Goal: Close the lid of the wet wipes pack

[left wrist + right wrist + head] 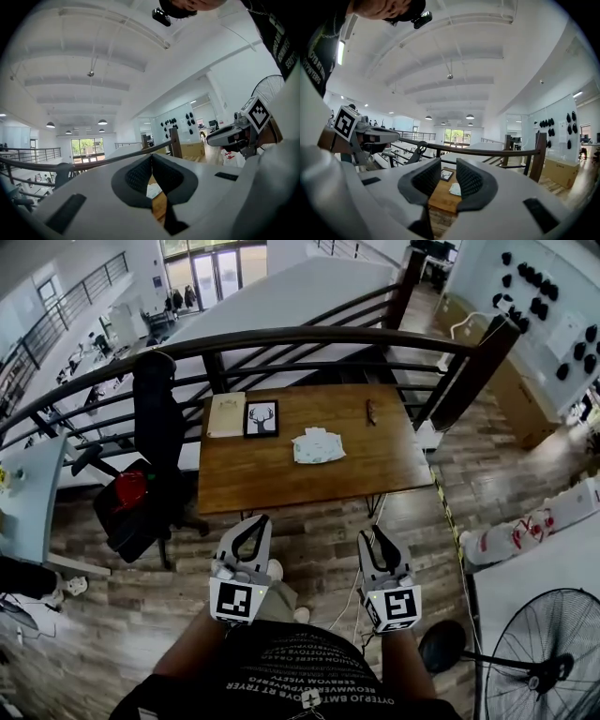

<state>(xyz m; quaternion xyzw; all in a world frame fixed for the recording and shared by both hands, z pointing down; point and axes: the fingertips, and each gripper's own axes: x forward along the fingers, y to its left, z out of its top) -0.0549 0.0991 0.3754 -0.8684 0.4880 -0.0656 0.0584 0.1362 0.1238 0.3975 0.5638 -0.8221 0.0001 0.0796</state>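
We stand on a mezzanine of a bright open office with a grey-brown plank floor [112, 615]; a dark, curved handrail on slanted posts [309, 336] fences the edge; just this side of it is a rectangular brown wooden table [281, 479], with a black office chair [155, 427] at its left end and a black round pedestal fan [548, 657] well off to the right.

On the table lie a pale tan notepad [226, 414] and, touching it, a black-framed picture of a deer [262, 418]; to their right, near the middle of the tabletop, sits the flat white and pale-green wet wipes pack [318, 446], alone and clear of the other things.

As we judge it, the task has not begun; the pack is too small from here to tell how its lid stands, and both tools are held low by our waist, well apart from the table; the whole approach and the press on the lid remain.

The white left gripper [253, 521] has its dark ribbed pads pressed together at the tips, with nothing between them; the white right gripper [379, 534] stands partly spread, a clear gap between its pads, holding and touching nothing.
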